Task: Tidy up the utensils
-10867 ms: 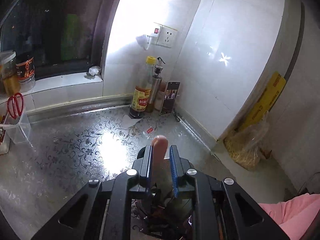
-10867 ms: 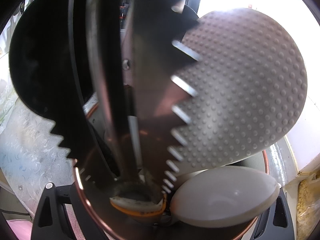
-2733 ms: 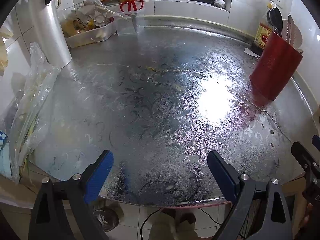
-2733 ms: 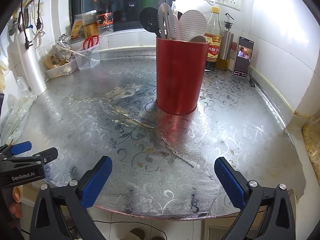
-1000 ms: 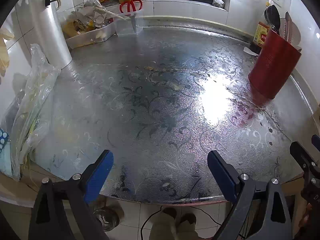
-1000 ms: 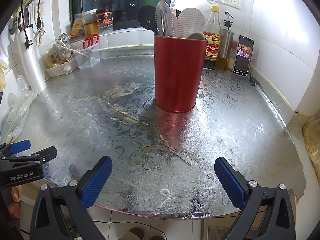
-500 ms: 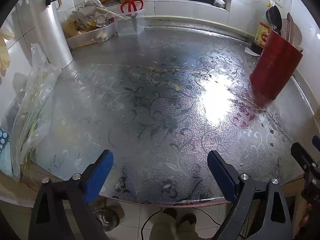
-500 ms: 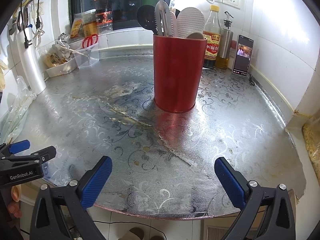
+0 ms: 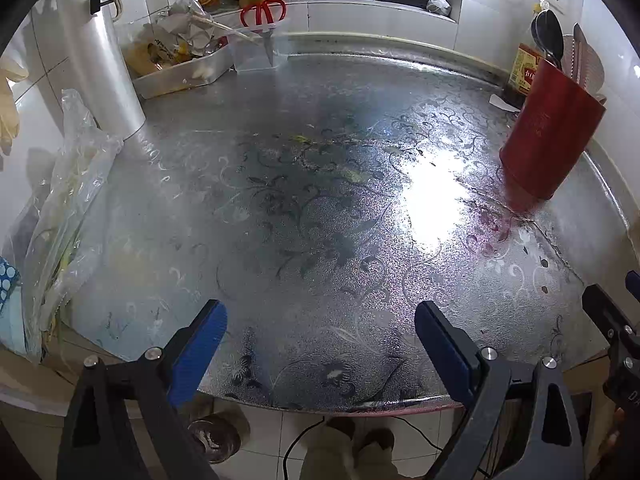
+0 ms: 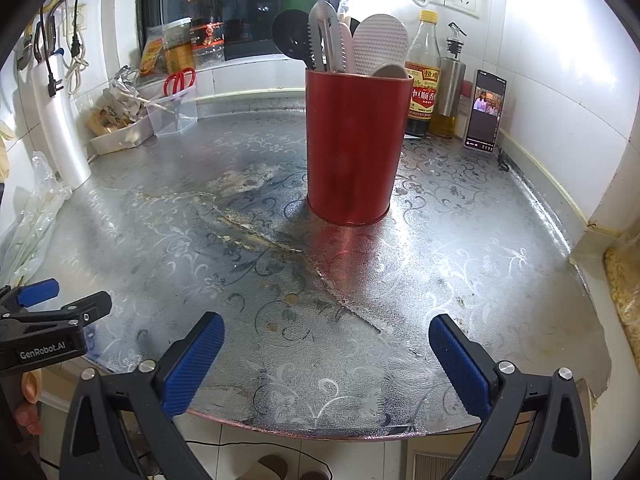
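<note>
Landmark: red utensil holder (image 10: 352, 148), upright on the patterned table (image 10: 460, 272), toward its back right corner.
Utensils: a black slotted spoon (image 10: 291, 40), metal serrated tongs (image 10: 323, 38), a pale dimpled rice paddle (image 10: 380, 44) and a light spoon bowl (image 10: 390, 71) stand handle-down inside the holder, heads above its rim; upright storage keeps the working ends clear of the table.
Left gripper (image 9: 318, 346): jaws released and wide, empty, at the table's near edge, well apart from the holder.
Right gripper (image 10: 326, 354): jaws likewise spread, empty, facing the holder from the near edge.
Behind the holder: soy sauce bottle (image 10: 424, 88), steel oil dispenser (image 10: 451, 84), phone (image 10: 486, 112) leaning on the wall.
Task status: no loose utensil shows on the table; sorting appears complete, both grippers held back.
</note>
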`<action>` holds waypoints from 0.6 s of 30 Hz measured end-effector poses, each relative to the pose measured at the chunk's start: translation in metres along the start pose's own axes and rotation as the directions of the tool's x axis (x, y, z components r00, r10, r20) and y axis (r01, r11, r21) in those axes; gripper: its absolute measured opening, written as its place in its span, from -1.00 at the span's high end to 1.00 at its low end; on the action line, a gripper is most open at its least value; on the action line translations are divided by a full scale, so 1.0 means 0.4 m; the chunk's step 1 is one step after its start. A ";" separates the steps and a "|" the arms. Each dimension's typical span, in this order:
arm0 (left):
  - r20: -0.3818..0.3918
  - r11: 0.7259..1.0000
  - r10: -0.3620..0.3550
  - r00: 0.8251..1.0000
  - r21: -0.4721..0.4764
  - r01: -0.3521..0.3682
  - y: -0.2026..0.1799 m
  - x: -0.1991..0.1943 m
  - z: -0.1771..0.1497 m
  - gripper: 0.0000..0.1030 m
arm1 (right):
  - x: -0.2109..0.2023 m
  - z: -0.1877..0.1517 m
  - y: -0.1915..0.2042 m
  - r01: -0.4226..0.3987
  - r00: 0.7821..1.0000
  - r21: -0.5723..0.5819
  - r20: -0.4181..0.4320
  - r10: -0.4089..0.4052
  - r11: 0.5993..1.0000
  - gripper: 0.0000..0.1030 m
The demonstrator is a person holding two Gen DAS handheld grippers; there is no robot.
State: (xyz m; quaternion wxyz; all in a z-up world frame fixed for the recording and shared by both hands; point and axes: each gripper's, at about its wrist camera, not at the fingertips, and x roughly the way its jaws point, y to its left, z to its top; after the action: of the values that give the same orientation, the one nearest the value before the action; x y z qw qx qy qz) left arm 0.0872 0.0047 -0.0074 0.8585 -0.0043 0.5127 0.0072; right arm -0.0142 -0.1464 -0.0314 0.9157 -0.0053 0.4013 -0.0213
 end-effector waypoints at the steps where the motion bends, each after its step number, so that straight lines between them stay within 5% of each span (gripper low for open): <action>1: 0.000 1.000 0.000 1.000 -0.001 0.000 0.000 0.001 0.000 -0.85 | 0.000 0.000 0.000 0.000 1.000 -0.001 -0.001 0.000 1.000 -1.00; 18: 0.004 1.000 0.008 1.000 -0.014 -0.008 0.001 -0.003 -0.009 -0.85 | 0.001 -0.002 0.001 0.001 1.000 -0.001 -0.004 -0.001 1.000 -1.00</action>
State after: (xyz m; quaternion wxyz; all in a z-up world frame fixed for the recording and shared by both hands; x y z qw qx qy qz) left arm 0.0834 0.0052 -0.0082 0.8595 -0.0081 0.5108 0.0143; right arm -0.0142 -0.1460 -0.0323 0.9149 -0.0061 0.4030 -0.0214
